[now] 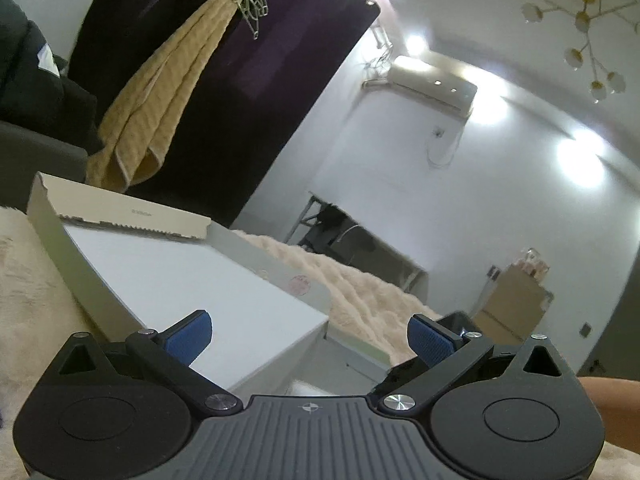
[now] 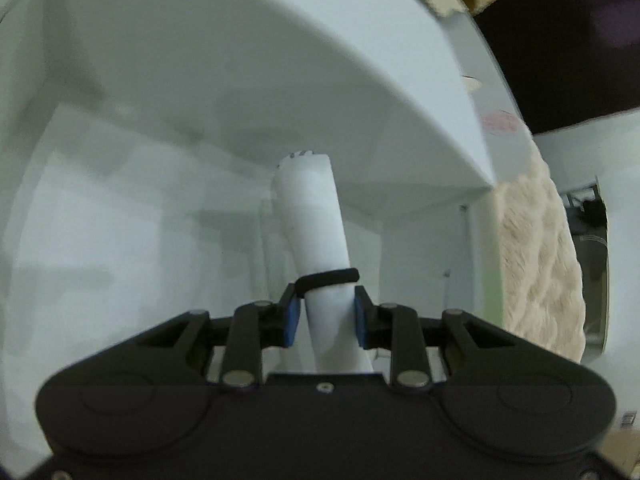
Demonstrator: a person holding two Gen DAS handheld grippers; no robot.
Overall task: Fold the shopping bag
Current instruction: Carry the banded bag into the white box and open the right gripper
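Observation:
In the right wrist view my right gripper is shut on a white rolled-up shopping bag bound by a black band. The roll points forward into a white box under its raised lid. In the left wrist view my left gripper is open and empty, low over the fluffy cream blanket, just in front of the same white box. The rolled bag does not show in the left wrist view.
A cardboard flap stands at the box's far edge. A tan towel hangs behind over dark furniture. A person's arm is at the lower right. The blanket also shows beside the box.

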